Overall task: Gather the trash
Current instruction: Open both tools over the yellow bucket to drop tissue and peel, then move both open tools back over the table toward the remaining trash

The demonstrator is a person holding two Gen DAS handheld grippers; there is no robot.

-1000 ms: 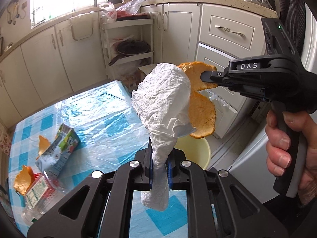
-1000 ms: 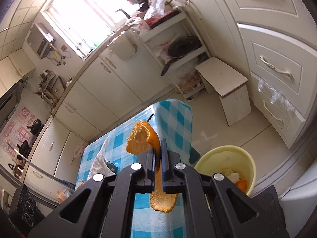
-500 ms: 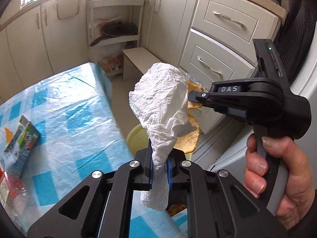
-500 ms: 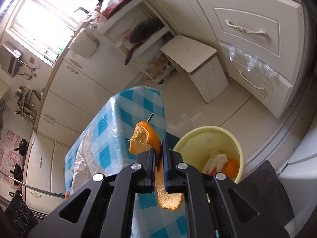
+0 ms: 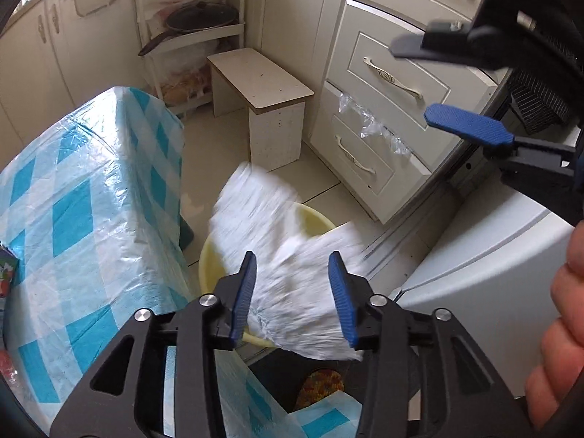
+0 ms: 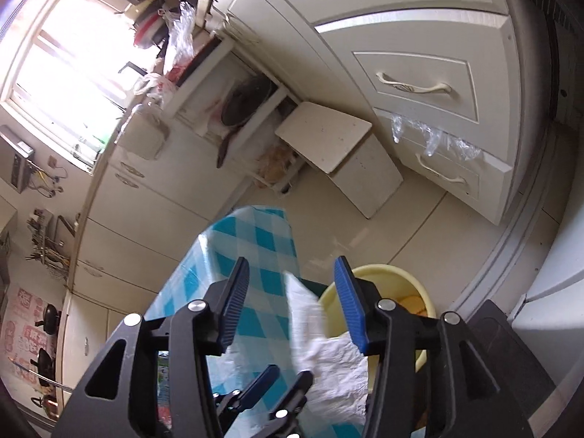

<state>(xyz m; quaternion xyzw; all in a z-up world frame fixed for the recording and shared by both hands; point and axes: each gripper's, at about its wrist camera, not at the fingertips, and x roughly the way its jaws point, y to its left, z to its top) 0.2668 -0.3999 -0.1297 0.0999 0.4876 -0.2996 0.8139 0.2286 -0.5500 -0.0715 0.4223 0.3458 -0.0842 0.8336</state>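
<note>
Both tools (image 5: 292, 299) (image 6: 292, 292) now opening, empty; tissue (image 5: 284, 255) newly loose above bucket (image 6: 412, 284).

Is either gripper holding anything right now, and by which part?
Nothing. Both grippers' jaws are opening: the tissue falls free between the left gripper's pads; the right gripper is empty.

I count one crumpled white paper towel (image 5: 292, 255), one yellow bin (image 6: 405, 284), and one small stool (image 5: 262, 87). One checked bench (image 5: 91, 197) and three handled drawers (image 5: 394, 76). My two claws (image 5: 292, 292) (image 6: 292, 295), both opening, nothing pinched.
</note>
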